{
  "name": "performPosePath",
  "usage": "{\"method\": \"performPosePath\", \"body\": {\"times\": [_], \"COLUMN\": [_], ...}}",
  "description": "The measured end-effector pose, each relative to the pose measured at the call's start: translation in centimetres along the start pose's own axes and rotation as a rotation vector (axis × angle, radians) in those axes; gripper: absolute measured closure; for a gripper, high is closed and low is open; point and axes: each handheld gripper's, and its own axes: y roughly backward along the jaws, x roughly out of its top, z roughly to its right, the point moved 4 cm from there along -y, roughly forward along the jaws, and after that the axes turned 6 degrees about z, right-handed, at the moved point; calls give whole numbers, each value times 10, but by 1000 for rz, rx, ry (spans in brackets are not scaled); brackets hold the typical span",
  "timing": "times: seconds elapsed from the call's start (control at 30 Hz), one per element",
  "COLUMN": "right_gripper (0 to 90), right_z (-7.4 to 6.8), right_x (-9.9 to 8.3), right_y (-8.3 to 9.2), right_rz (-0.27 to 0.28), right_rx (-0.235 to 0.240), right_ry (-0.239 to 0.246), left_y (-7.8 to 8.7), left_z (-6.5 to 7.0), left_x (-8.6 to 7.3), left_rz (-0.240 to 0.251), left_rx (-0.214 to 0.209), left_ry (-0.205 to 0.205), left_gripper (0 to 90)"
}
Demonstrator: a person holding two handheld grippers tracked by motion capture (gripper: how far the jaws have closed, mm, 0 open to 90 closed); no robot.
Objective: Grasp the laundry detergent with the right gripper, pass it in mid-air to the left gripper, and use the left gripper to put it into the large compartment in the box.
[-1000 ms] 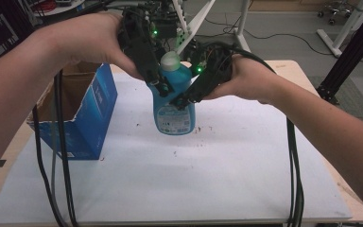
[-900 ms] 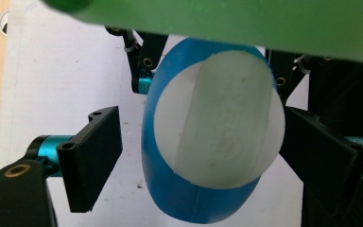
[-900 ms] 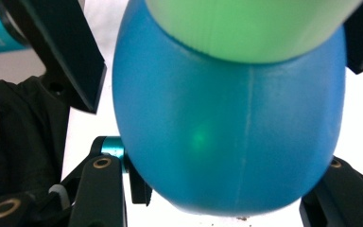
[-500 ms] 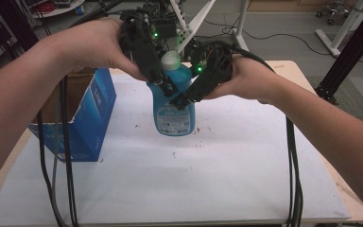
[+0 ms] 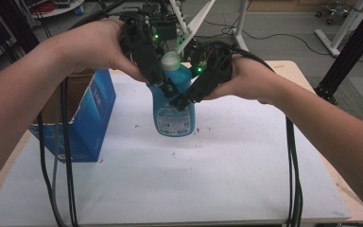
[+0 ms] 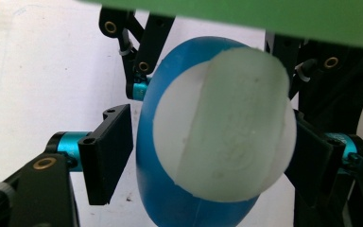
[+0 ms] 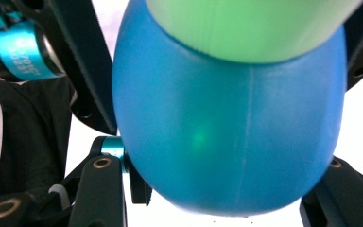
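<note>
- My right gripper (image 5: 182, 100) clamps the blue bottle (image 5: 174, 111), which stands on the white table (image 5: 246, 161) near the back edge.
- My left gripper (image 5: 163, 85) has just been closing around the white cap (image 5: 170, 59); its left pad stands just off.
- Blue box (image 5: 87, 118) stands left; open tabletop lies front and right.

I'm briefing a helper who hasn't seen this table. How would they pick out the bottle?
On the white table top, right of the open blue cardboard box, stands a translucent blue plastic bottle between two black grippers. Its pale rounded cap and printed label set it apart.
</note>
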Motion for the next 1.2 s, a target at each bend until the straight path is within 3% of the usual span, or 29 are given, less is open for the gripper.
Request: {"method": "performPosePath", "body": {"times": [0.07, 0.1, 0.13, 0.17, 0.2, 0.23, 0.4, 0.63, 0.7, 0.73, 0.77, 0.8, 0.93, 1.07, 1.1, 1.2], "right_gripper": [469, 469, 468, 468, 468, 468, 468, 468, 468, 468, 468, 468, 468, 468, 468, 467], "right_z": [0, -2, -2, -2, -2, -1, 0, 0, -1, -1, 0, 0, 1, -1, 2, 1], "right_x": [0, -1, -1, -1, -1, 0, 0, 0, 0, 0, 0, 0, 0, 0, 0, 0], "right_y": [0, 1, 1, 1, 1, 1, 1, 2, 2, 2, 1, 1, 1, 1, 0, 0], "right_rz": [-1, -15, -15, -15, -14, -8, -2, -2, -1, -1, -1, -1, 9, -3, 9, 3], "right_rx": [0, -1, -1, -1, -2, -1, 2, 1, 2, 2, 3, 1, 4, 3, 3, 1], "right_ry": [-4, -28, -28, -28, -27, -19, -19, -19, -19, -19, -16, -19, -2, -18, 6, -8], "left_y": [-1, 2, 0, 1, 0, 2, 0, 0, 0, 4, 1, 5, 5, 6, 5, 7], "left_z": [0, -3, 0, -2, 0, -3, -1, 0, 0, -4, -1, -5, -4, -4, -3, -5], "left_x": [0, -1, 0, 0, 0, 0, -1, -1, -1, -1, -1, -2, -1, -1, -1, -2], "left_rz": [5, -33, -3, -16, 3, -30, -5, 3, 1, -45, 0, -53, -45, -41, -36, -50], "left_rx": [5, 6, 3, 4, 5, 4, 11, 12, 13, -3, 11, -6, -7, -4, -4, -2], "left_ry": [6, -40, -2, -20, 4, -34, -3, 5, -1, -51, 0, -58, -49, -48, -40, -59], "left_gripper": [254, 254, 255, 268, 269, 269, 274, 299, 315, 315, 315, 315, 333, 334, 334, 349]}}
